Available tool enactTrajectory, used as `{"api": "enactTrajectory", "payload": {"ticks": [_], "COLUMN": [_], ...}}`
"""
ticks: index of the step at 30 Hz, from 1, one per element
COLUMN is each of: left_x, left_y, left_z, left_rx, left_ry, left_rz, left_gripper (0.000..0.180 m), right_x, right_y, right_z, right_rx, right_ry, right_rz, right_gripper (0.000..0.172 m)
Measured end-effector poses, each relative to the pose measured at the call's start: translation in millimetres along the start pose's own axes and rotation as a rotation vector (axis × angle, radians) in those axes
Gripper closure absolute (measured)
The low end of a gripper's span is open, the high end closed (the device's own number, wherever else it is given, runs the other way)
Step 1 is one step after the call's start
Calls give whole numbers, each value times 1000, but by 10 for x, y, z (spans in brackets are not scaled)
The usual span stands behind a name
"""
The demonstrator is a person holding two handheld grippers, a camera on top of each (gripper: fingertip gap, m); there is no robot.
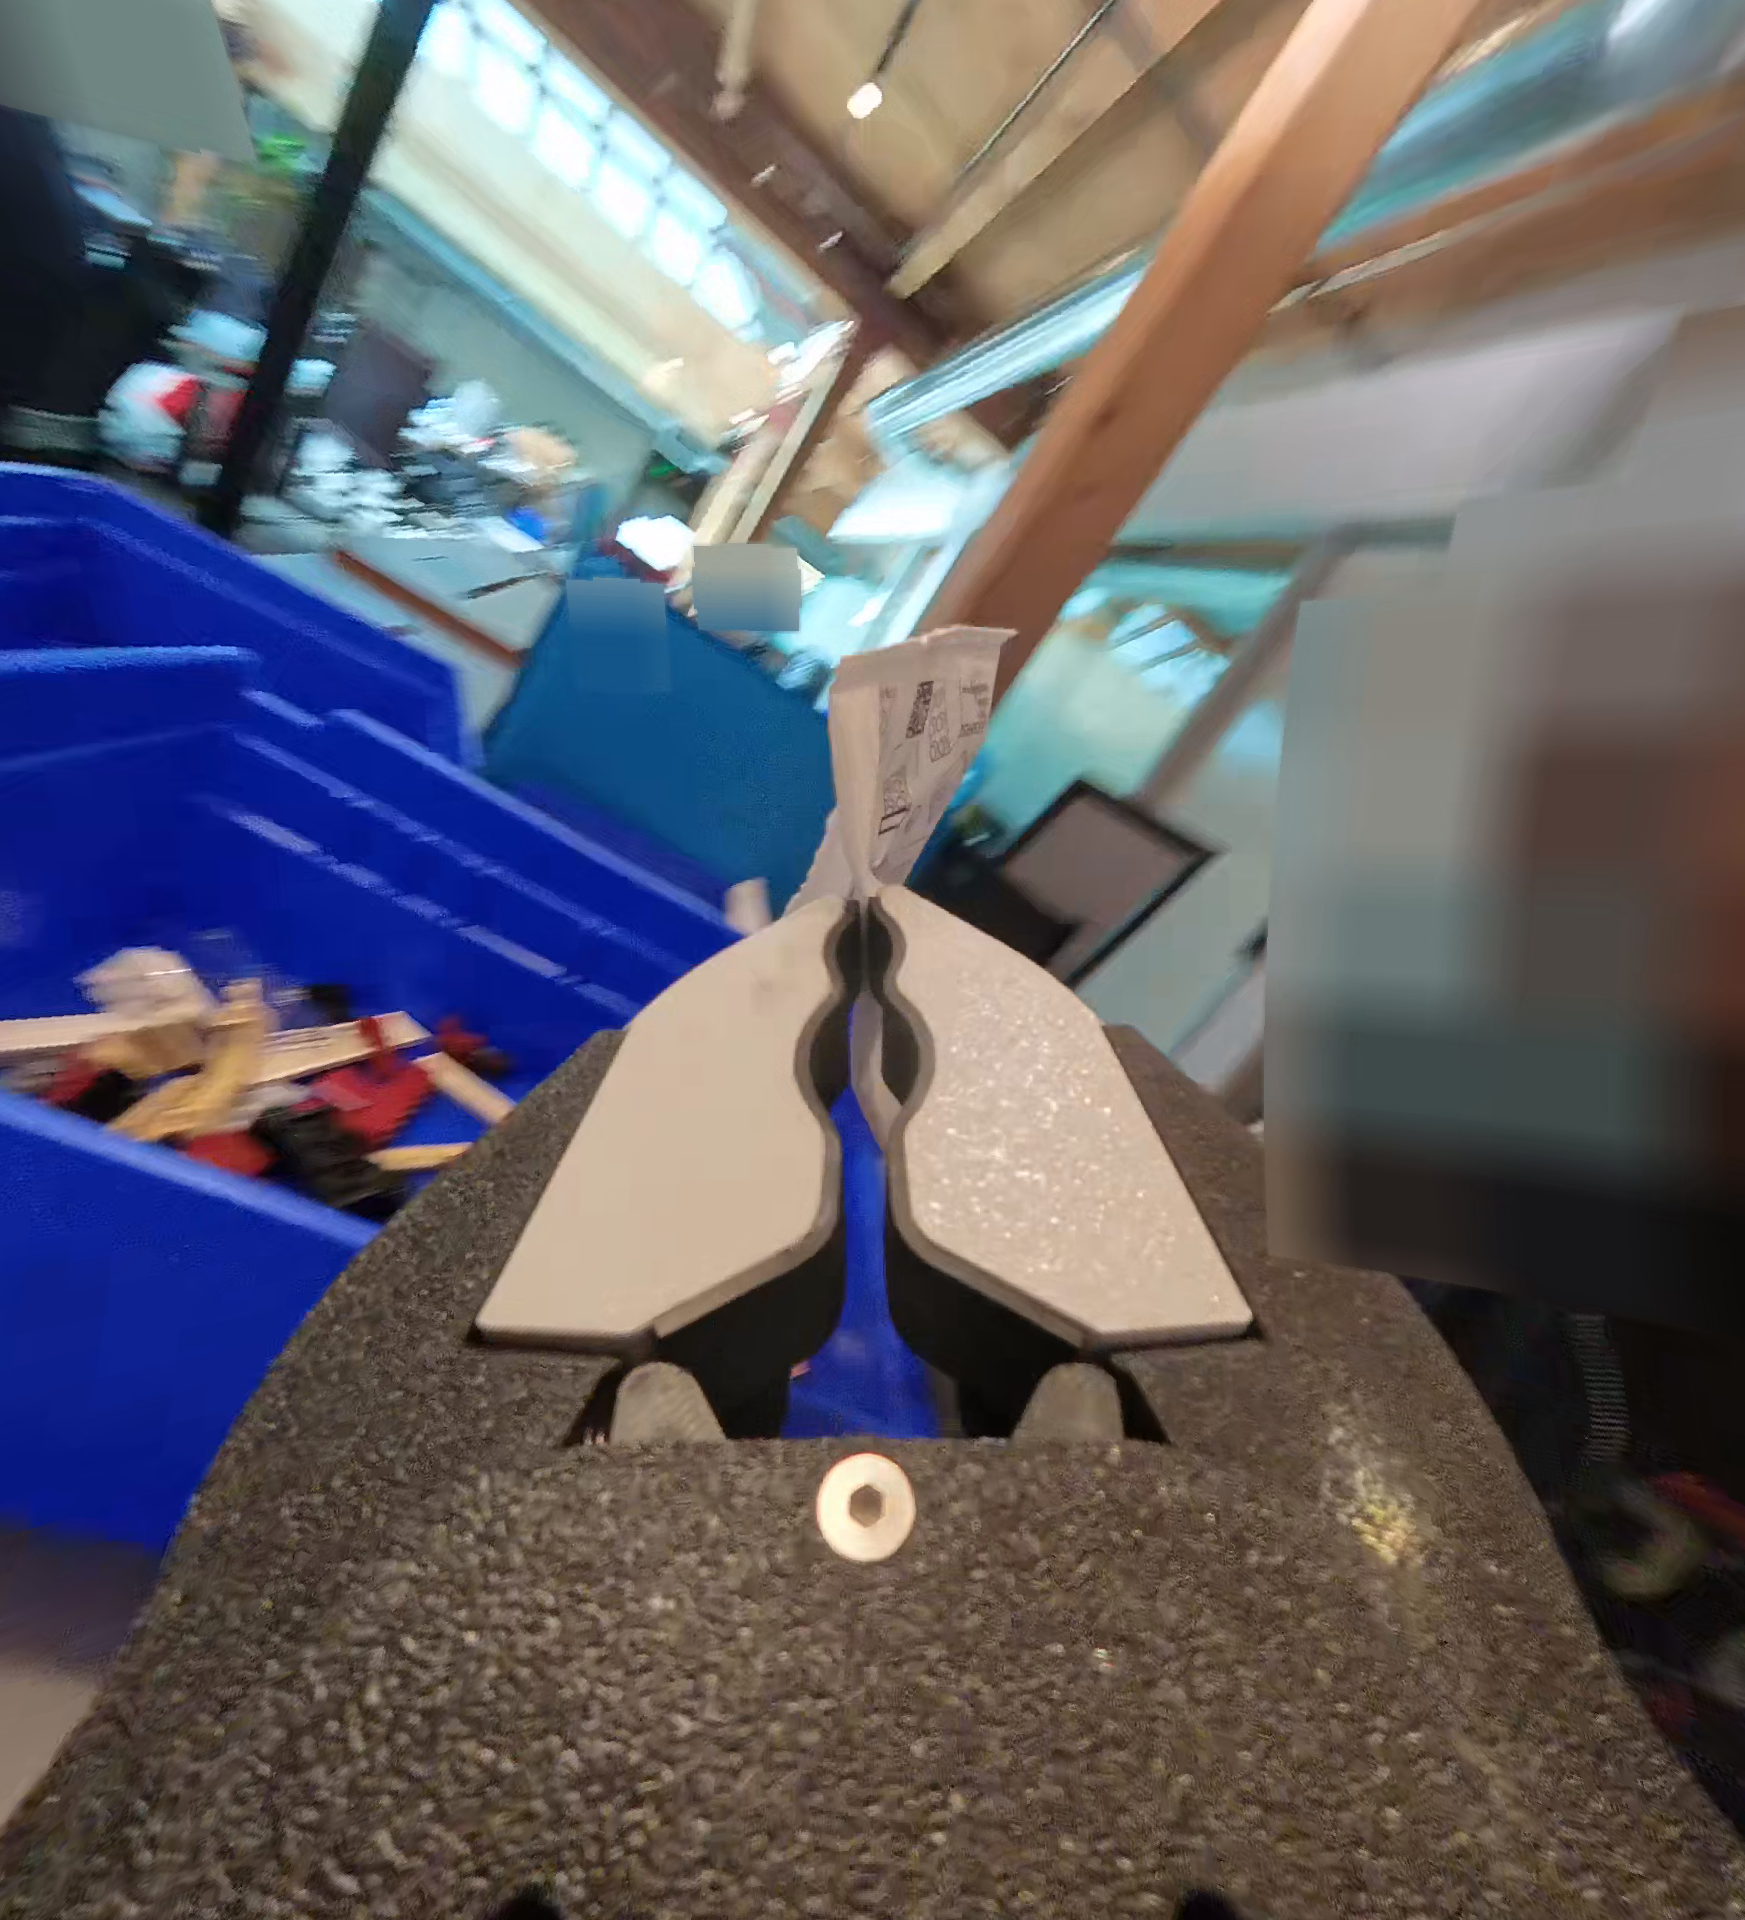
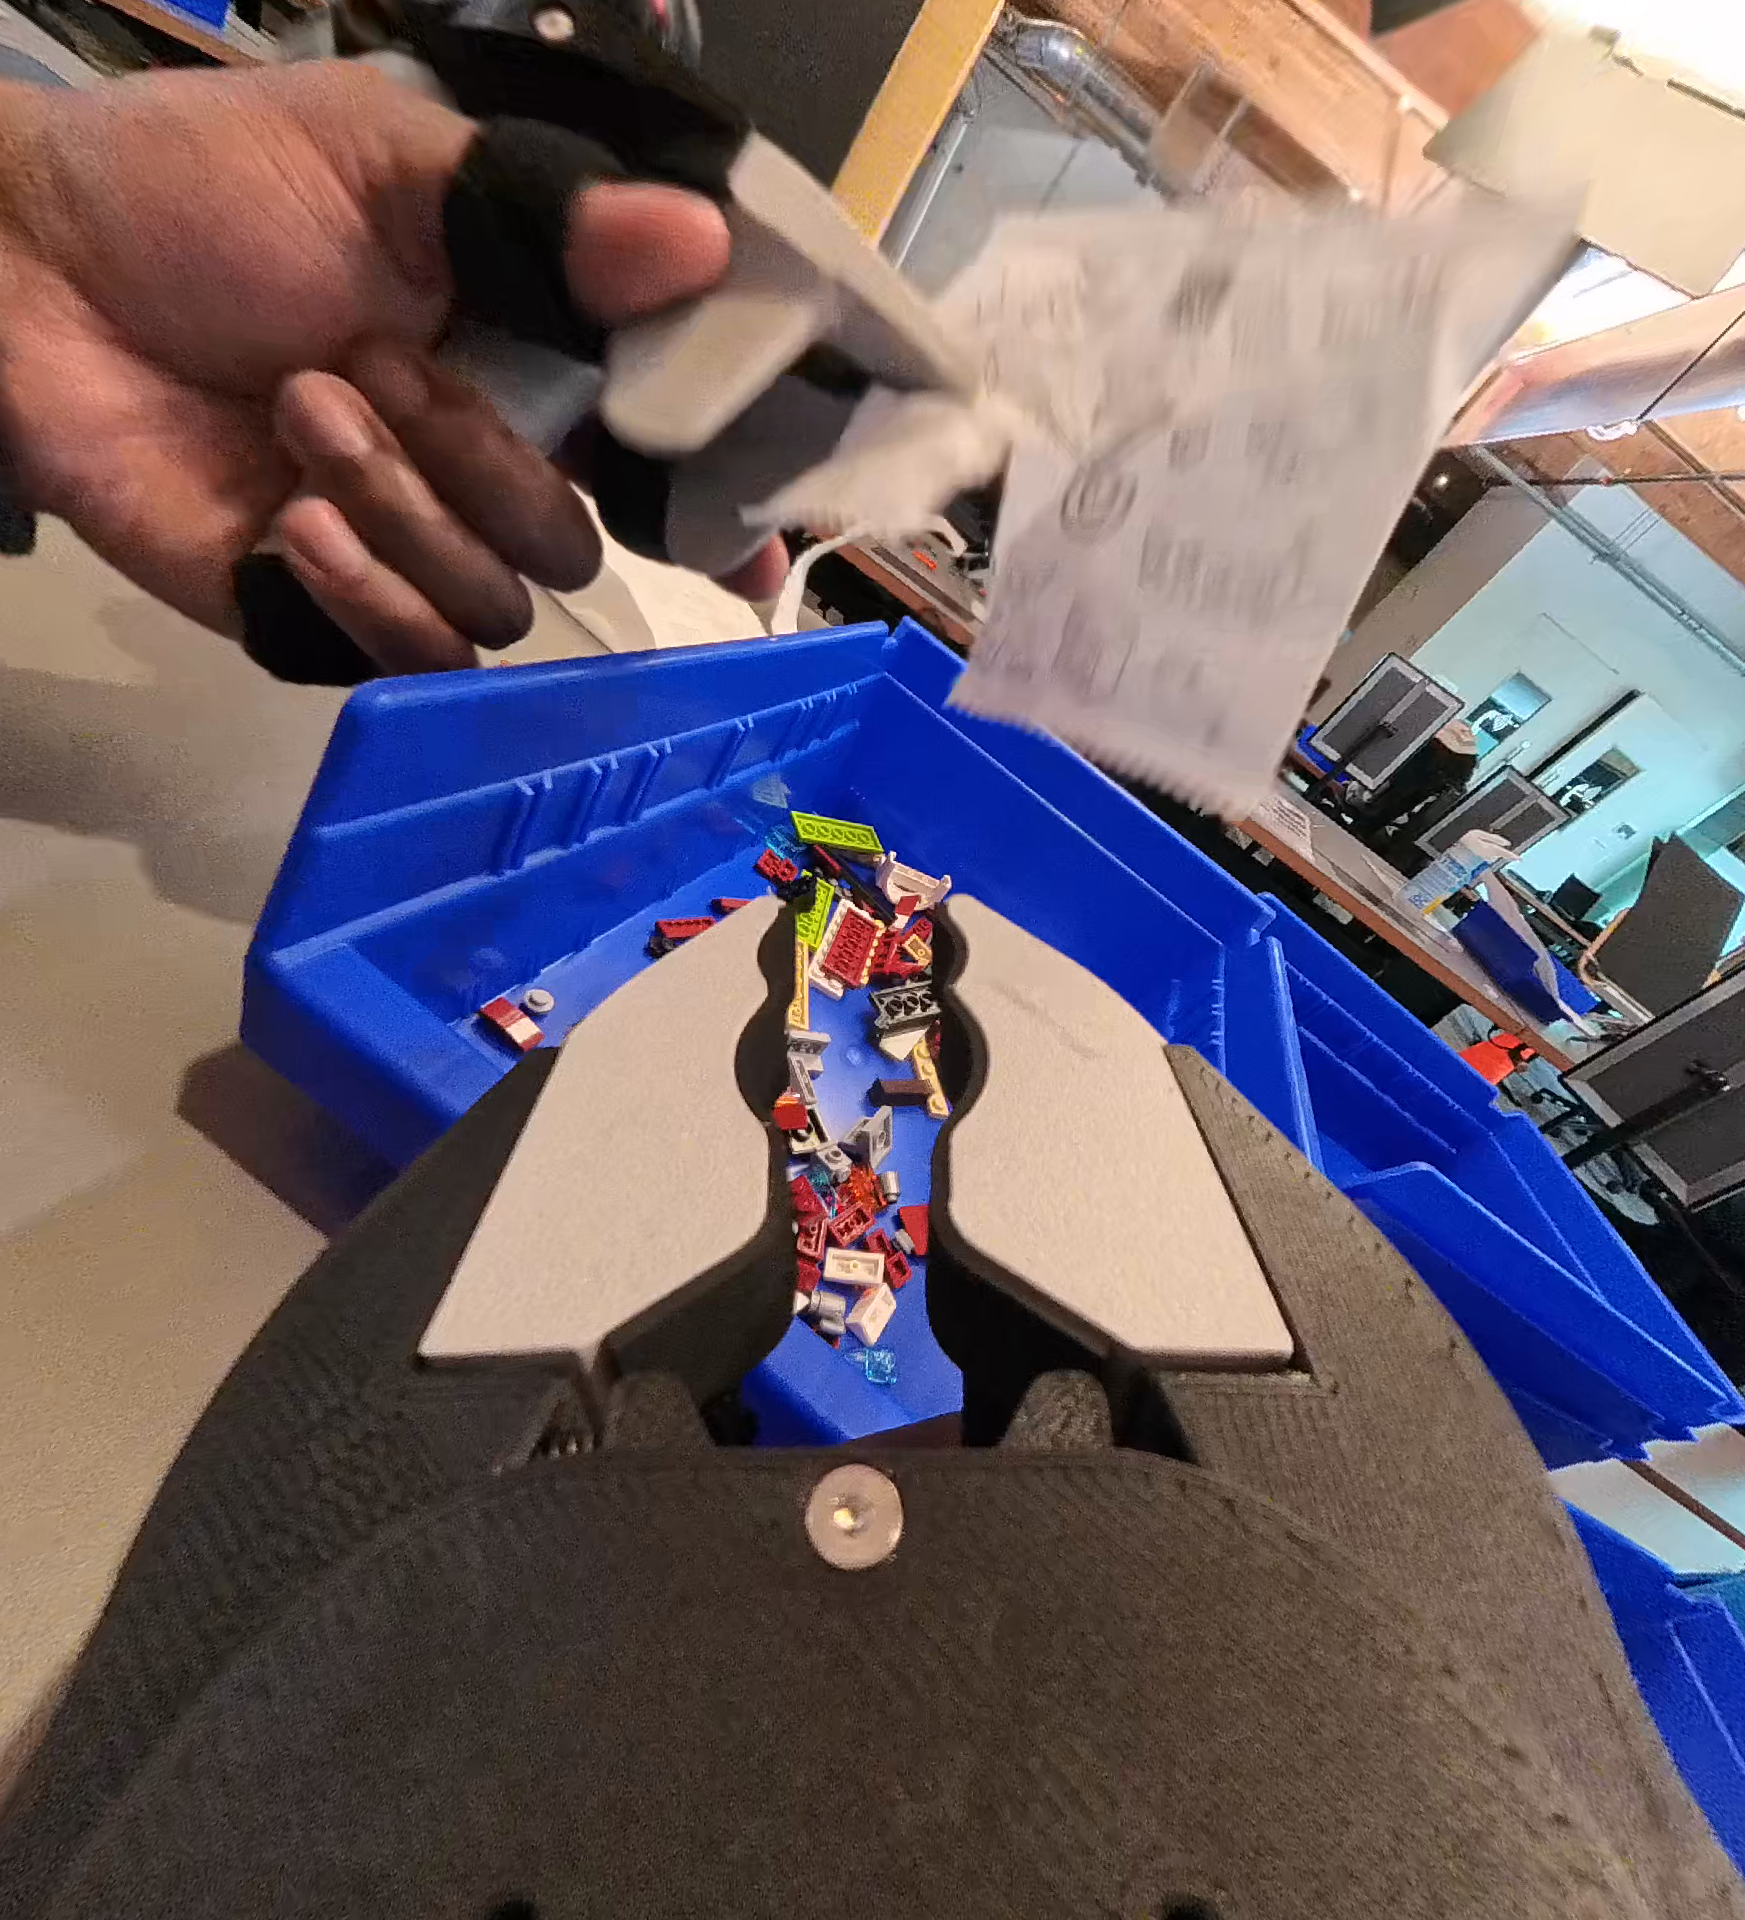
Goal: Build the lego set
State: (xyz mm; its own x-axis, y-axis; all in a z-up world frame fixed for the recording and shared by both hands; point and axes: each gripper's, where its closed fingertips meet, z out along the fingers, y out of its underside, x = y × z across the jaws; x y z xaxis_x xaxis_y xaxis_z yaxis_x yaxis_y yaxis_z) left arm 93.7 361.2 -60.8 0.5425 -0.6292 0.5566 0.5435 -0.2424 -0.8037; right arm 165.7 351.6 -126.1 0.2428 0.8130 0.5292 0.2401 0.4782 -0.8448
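Between left hand-held gripper (image 1: pixel 863 914) pads: crinkled white printed paper packet (image 1: pixel 915 758).

We see the left claw (image 1: pixel 863 914) pinching a paper bag (image 1: pixel 915 769) at its tips, the bag rising above them. To its left stands a bin (image 1: pixel 120 1247) on the tabletop (image 2: pixel 68 987), with small bricks (image 1: pixel 224 1070) lying in it. From the right wrist view, the right claw (image 2: pixel 863 914) hangs with its jaws apart above that bin (image 2: pixel 556 748), directly over the bricks (image 2: pixel 847 1039). A hand (image 2: pixel 255 343) with the left claw (image 2: pixel 935 405) sits above and behind the bin, the bag (image 2: pixel 1211 468) out to its right. More bins (image 2: pixel 1470 1195) stand to the right.
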Motion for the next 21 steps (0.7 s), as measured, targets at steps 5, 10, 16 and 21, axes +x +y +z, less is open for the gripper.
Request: {"api": "enactTrajectory", "payload": {"ticks": [5, 10, 16, 21], "left_x": [-21, 161, 485, 748], "left_y": [53, -10, -50, -10], "left_z": [13, -47, -339, -739], "left_rx": [-189, -231, -250, -332], "left_ry": [-273, -372, -441, -481], "left_rz": [333, 514, 638, 622], "left_gripper": [180, 180, 180, 180], "right_x": [5, 43, 2, -94], "right_y": [-75, -251, -611, -1121], "right_z": [-7, -37, -58, -40], "right_rx": [45, 114, 174, 251], "right_ry": [18, 88, 155, 127], "right_rz": [-26, -124, -308, -400], "right_gripper": [146, 144, 142, 137]}}
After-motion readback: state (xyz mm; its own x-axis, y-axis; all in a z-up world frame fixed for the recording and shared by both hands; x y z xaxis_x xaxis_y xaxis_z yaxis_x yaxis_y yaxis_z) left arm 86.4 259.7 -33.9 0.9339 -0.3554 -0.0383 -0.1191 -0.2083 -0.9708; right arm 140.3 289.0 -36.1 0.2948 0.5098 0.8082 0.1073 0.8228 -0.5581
